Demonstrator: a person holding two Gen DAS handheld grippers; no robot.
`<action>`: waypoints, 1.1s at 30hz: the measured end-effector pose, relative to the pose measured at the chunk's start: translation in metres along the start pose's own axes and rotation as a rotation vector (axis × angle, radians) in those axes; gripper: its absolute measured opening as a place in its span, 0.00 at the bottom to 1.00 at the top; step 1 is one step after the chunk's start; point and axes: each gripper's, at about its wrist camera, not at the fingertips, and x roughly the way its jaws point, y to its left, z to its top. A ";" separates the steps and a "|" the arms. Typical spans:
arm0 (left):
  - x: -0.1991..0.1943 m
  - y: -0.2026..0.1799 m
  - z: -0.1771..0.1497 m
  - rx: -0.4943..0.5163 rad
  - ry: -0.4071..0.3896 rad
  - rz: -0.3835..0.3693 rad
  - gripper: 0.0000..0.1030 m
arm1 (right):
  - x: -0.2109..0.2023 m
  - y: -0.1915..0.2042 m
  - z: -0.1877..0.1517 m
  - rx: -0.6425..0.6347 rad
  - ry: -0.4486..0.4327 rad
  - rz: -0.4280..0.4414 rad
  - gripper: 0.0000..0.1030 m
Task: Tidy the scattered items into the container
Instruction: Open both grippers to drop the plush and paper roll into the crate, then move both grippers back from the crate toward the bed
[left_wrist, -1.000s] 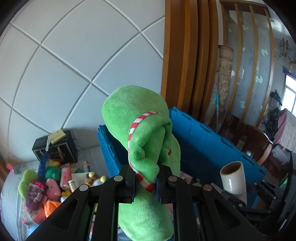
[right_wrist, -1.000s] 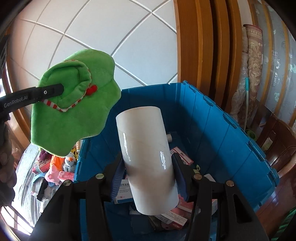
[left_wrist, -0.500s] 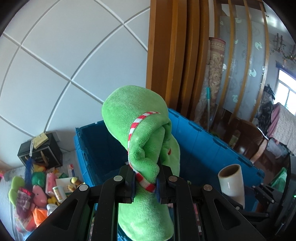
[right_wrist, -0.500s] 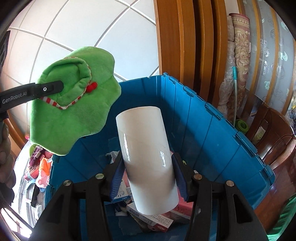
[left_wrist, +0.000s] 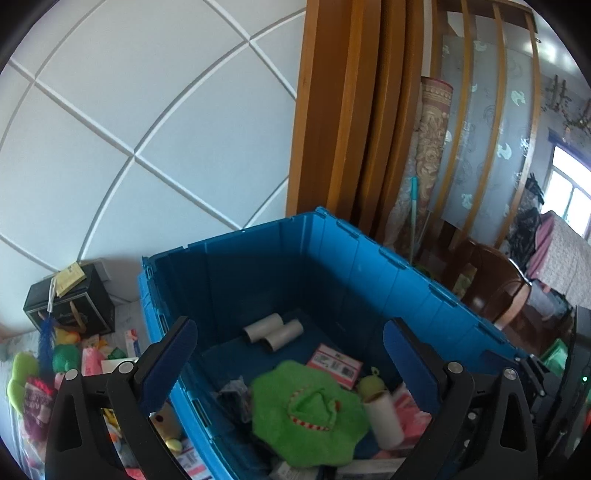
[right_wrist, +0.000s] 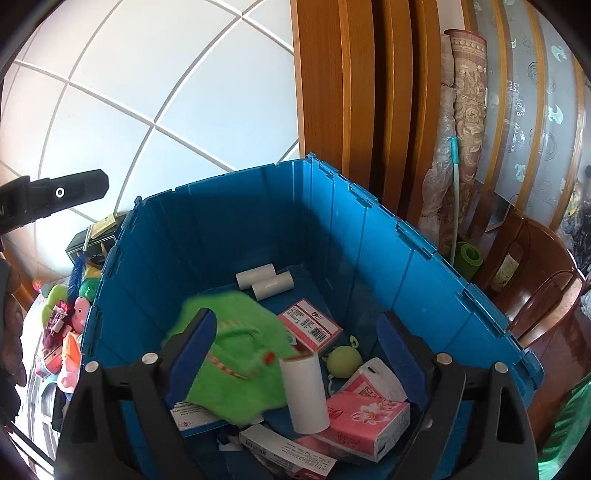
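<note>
The green plush toy (left_wrist: 306, 417) (right_wrist: 236, 354) lies loose in the blue bin (left_wrist: 369, 243) (right_wrist: 406, 229), blurred in the right wrist view. Beside it the white roll (right_wrist: 304, 391) (left_wrist: 382, 417) stands tilted among boxes. My left gripper (left_wrist: 288, 325) hangs above the bin, its jaws opening wide with nothing pressed between them. My right gripper (right_wrist: 295, 317) is also over the bin with jaws opening, and the roll sits below them, free of the pads. One left finger (right_wrist: 74, 192) pokes in from the left edge.
Two small rolls (left_wrist: 273, 330), pink tissue packs (right_wrist: 365, 413) and a red-and-white box (right_wrist: 310, 325) fill the bin floor. Left of the bin are a toy pile (left_wrist: 55, 369) and a black box (left_wrist: 70, 306). A wooden screen (left_wrist: 351, 110) stands behind, a chair (left_wrist: 491, 288) to the right.
Both grippers went from shut to wide open. The green plush dropped out of the left one and the white roll out of the right one, both into the bin. Both hands edged over the bin.
</note>
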 end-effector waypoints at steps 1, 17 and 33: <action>-0.001 0.000 -0.001 0.002 0.000 -0.001 0.99 | 0.000 0.000 0.000 0.001 0.001 0.000 0.87; -0.024 0.005 -0.009 -0.011 -0.030 -0.015 0.99 | -0.015 0.009 -0.006 -0.013 -0.015 -0.009 0.89; -0.080 0.054 -0.060 -0.089 -0.027 0.074 0.99 | -0.052 0.069 -0.015 -0.108 -0.081 0.075 0.89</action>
